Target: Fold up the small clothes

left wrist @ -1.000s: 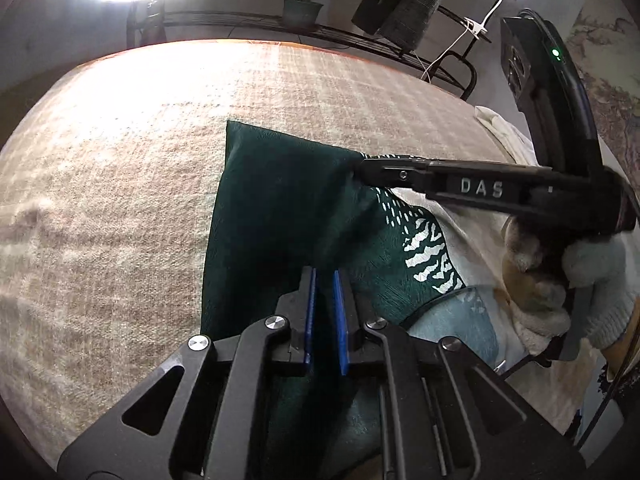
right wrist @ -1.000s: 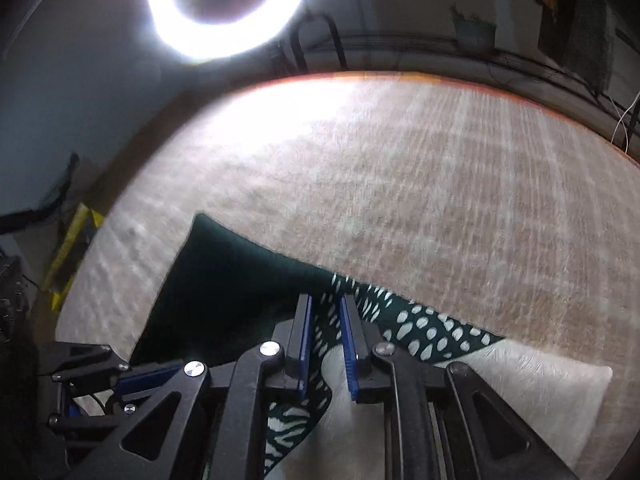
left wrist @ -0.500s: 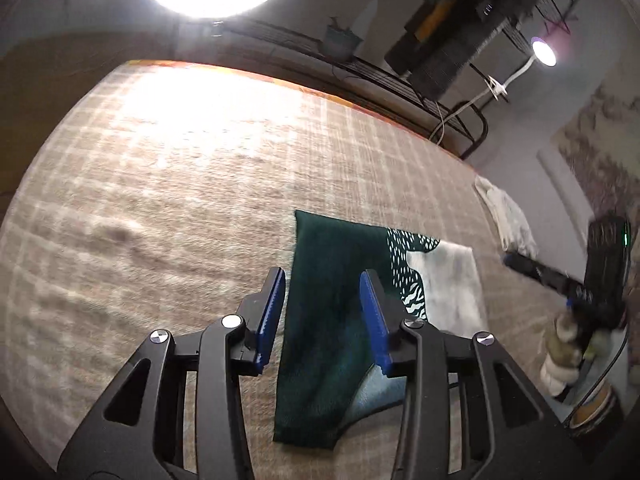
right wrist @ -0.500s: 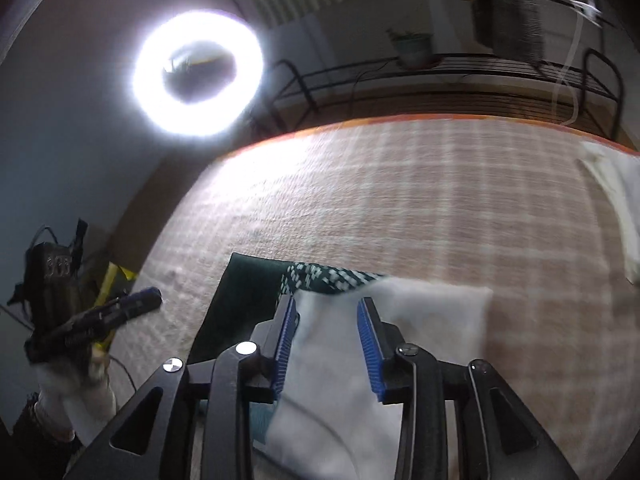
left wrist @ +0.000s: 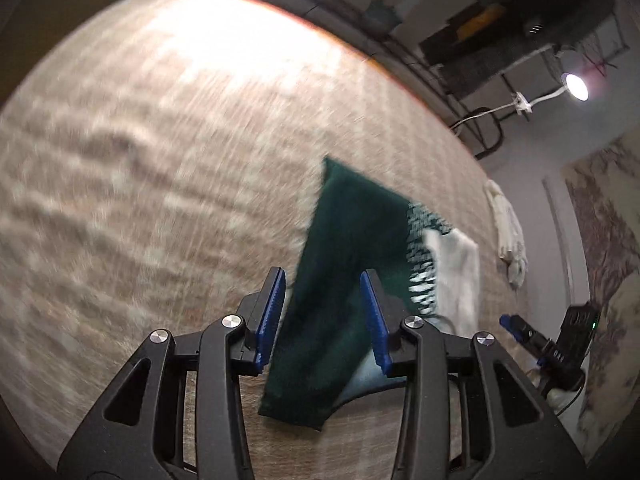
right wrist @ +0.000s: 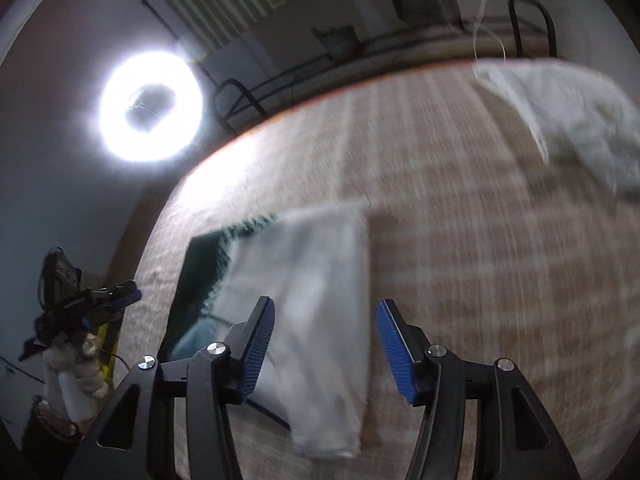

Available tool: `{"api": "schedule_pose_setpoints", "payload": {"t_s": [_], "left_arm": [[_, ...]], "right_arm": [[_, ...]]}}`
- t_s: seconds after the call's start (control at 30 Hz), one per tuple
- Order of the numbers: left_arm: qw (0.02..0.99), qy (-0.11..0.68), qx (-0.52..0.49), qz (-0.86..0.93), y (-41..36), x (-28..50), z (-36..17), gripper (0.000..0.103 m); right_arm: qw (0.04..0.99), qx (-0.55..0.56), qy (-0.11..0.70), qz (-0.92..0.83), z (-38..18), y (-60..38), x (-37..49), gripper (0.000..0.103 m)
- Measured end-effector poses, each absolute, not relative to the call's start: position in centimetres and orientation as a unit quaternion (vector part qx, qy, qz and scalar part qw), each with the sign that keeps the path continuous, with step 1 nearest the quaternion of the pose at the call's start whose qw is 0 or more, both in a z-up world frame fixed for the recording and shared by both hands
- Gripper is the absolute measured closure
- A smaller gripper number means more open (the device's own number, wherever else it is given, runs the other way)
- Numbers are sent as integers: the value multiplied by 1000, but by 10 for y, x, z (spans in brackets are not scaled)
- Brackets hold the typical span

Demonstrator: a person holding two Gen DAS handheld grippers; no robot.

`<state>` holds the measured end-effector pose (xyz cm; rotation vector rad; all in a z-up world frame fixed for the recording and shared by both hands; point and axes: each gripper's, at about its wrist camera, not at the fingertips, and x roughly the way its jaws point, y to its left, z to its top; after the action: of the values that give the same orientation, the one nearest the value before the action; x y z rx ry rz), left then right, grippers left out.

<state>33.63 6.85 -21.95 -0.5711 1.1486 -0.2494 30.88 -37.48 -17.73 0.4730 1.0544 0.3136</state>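
Hand-held gripper [left wrist: 323,318] open, "DAS" lettering, folded garment [left wrist: 344,288]

Motion-blurred in both views, heavily fisheye-curved at the edges. Blown-out ring light [right wrist: 150,106] glaring, hot patch washing out the tablecloth [left wrist: 224,48]; small lamp [left wrist: 575,86] flaring; dim surroundings.

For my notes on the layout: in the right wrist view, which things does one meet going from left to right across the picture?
The left gripper held in a gloved hand → the dark green part of the folded garment → its white part → bare checked cloth → the crumpled white cloth at the far right.
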Motion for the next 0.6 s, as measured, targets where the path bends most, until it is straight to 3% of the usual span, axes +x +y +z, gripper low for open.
{"api": "schedule_pose_setpoints", "payload": {"t_s": [0.6], "left_arm": [[752, 552, -323, -159, 61, 355, -263, 64]], "right_arm": [[750, 376, 493, 230, -256, -400, 330, 65]]}}
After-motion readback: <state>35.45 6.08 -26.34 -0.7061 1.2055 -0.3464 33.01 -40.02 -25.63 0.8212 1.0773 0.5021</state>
